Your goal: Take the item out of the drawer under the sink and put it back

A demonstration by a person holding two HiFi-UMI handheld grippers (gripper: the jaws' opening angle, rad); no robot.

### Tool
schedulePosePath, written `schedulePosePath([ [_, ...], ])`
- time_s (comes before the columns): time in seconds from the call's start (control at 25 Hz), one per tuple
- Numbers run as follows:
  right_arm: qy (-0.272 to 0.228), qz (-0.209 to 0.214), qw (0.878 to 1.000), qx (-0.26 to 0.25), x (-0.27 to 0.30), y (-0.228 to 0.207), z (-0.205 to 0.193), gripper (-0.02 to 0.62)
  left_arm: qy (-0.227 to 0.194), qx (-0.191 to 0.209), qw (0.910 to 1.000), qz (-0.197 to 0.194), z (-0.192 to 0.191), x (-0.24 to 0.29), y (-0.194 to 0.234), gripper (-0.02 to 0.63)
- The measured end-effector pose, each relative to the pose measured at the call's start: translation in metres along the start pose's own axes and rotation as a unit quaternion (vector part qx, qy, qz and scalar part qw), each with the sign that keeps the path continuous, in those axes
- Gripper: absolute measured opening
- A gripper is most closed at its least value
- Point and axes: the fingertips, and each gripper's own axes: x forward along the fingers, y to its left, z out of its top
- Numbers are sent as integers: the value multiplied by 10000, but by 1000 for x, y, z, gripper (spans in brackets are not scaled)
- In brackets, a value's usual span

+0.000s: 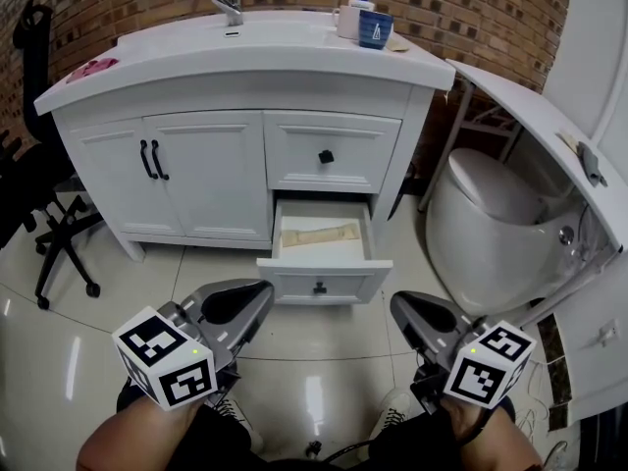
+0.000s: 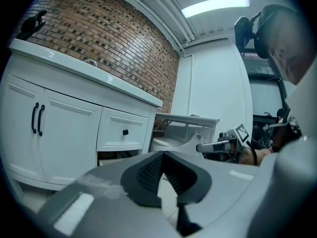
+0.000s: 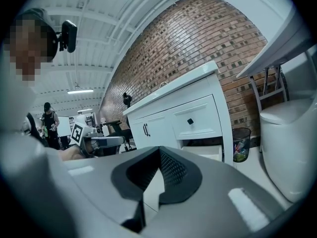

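The white vanity (image 1: 245, 86) has its lower right drawer (image 1: 324, 281) pulled open. A long beige item (image 1: 320, 235) lies flat inside it. My left gripper (image 1: 257, 295) and right gripper (image 1: 402, 307) hang low in front of the drawer, well short of it, both shut and empty. In the left gripper view the jaws (image 2: 162, 155) meet at their tips, with the vanity's doors (image 2: 37, 118) beyond and the right gripper (image 2: 220, 146) off to the side. In the right gripper view the jaws (image 3: 159, 150) also meet, and the open drawer (image 3: 204, 150) shows behind them.
A white toilet (image 1: 491, 214) stands right of the vanity, with an open white panel (image 1: 549, 126) above it. A black office chair (image 1: 49, 214) is at the left. A blue cup (image 1: 375, 28) and soap bottle (image 1: 355, 13) sit by the sink. A waste bin (image 3: 241, 144) stands beside the vanity.
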Motion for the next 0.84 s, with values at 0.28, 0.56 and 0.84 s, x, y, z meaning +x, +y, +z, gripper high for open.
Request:
schedulePosePath([
  [0.28, 26, 86, 10000, 27, 3, 3, -1, 5, 79, 1, 10000, -28, -5, 3, 0, 6],
  [0.56, 27, 111, 9999, 55, 2, 4, -1, 5, 83, 3, 10000, -19, -5, 2, -1, 6],
  [0.84, 29, 132, 9999, 50, 4, 7, -1, 5, 50, 23, 10000, -31, -2, 0, -1, 6],
])
